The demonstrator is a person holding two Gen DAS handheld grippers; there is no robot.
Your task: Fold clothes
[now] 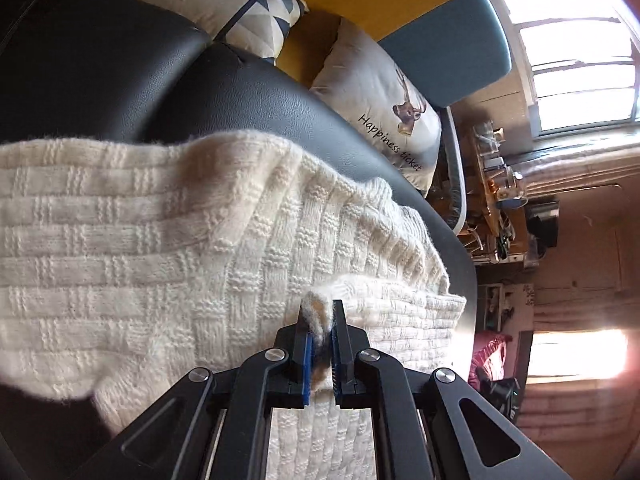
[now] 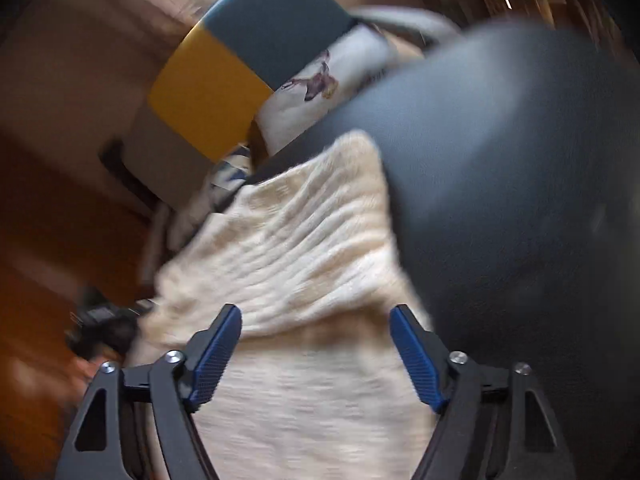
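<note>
Left gripper [image 1: 320,320] pinches a sweater [image 1: 160,232] edge to fold it over the sofa [image 1: 260,96]; right gripper [image 2: 316,320] hangs released above the sweater.

Cushions and clutter hanging around the dark seat

Black leather seat [image 1: 248,104] is filling the upper left, deer cushion [image 1: 384,100] is sitting beside it, patterned cushion [image 1: 224,4] is peeking in up top, bright window [image 1: 576,48] is glaring upper right.

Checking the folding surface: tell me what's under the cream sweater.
The cream sweater lies on a black leather cushion, visible past its edges. Whatever is directly beneath the knit is covered. The left gripper pinches a fold.
</note>
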